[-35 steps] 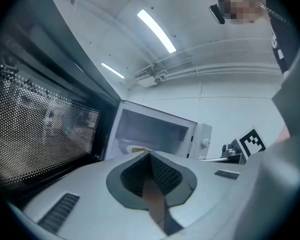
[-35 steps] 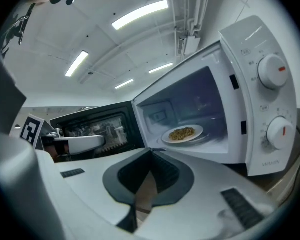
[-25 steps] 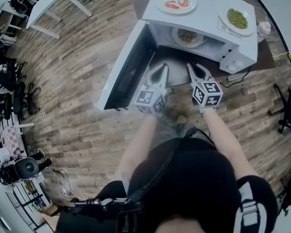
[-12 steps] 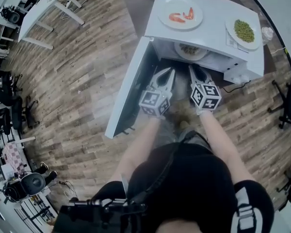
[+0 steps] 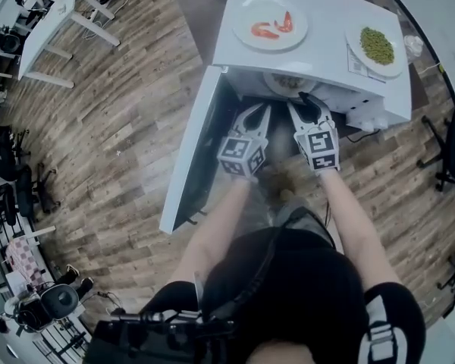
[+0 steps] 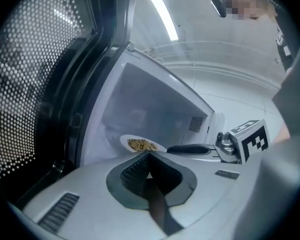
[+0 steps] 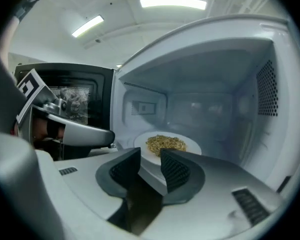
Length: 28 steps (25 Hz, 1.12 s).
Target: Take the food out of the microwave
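The plate of food [image 7: 166,145] sits inside the cavity of the microwave [image 5: 327,20], not yet lifted; from the head view only its near rim shows under the roof. The door [image 5: 191,161] stands swung wide to your left. Since a second ago you have carried both grippers forward from in front of the oven up to its mouth. The right gripper [image 7: 150,166] has just been opening its jaws, and they now stand apart. The plate's near rim lines up with the gap, and the pads press on nothing. I judge this as preparation to grasp the rim. The left gripper [image 6: 148,168] is clenched tight on nothing, pointing into the opening beside its partner. Two other plates, shrimp [image 5: 271,23] and green peas [image 5: 377,45], rest on the oven's top, untouched.
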Each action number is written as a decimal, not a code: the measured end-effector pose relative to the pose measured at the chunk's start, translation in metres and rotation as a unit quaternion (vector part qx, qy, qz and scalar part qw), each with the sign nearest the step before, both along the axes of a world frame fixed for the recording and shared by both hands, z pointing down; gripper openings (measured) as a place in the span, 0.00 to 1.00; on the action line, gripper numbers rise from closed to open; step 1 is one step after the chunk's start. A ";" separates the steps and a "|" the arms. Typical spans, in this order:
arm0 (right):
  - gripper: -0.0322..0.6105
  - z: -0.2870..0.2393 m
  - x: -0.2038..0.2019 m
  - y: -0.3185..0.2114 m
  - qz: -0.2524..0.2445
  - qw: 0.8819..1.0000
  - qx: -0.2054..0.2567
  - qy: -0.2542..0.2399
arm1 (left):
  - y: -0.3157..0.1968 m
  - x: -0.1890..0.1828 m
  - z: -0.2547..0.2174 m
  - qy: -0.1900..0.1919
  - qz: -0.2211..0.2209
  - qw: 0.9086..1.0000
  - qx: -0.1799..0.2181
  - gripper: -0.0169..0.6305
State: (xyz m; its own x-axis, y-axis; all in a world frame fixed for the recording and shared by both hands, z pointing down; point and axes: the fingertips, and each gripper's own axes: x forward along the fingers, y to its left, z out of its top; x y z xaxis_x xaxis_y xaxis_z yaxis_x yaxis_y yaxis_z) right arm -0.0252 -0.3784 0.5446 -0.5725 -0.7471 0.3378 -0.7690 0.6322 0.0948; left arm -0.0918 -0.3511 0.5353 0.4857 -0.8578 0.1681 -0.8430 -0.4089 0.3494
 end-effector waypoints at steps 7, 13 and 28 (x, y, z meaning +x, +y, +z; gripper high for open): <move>0.34 0.000 -0.003 -0.007 -0.053 0.996 0.026 0.062 | -0.006 0.012 0.007 -0.001 0.002 1.000 -0.007 0.04; 0.34 0.011 -0.015 -0.007 -0.090 0.987 0.034 0.128 | -0.006 0.012 0.014 -0.005 -0.012 1.000 -0.017 0.04; 0.20 0.014 -0.026 0.006 -0.124 0.963 0.081 0.227 | -0.002 0.003 0.025 0.008 -0.034 0.998 -0.047 0.07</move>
State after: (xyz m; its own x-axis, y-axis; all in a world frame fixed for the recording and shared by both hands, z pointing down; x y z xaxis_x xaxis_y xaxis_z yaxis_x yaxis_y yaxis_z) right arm -0.0511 -0.3723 0.5588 -0.5606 -0.6707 0.4856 -0.4531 0.7393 0.4981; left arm -0.0886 -0.3528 0.5604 0.4301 -0.8698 0.2418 -0.8616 -0.3156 0.3975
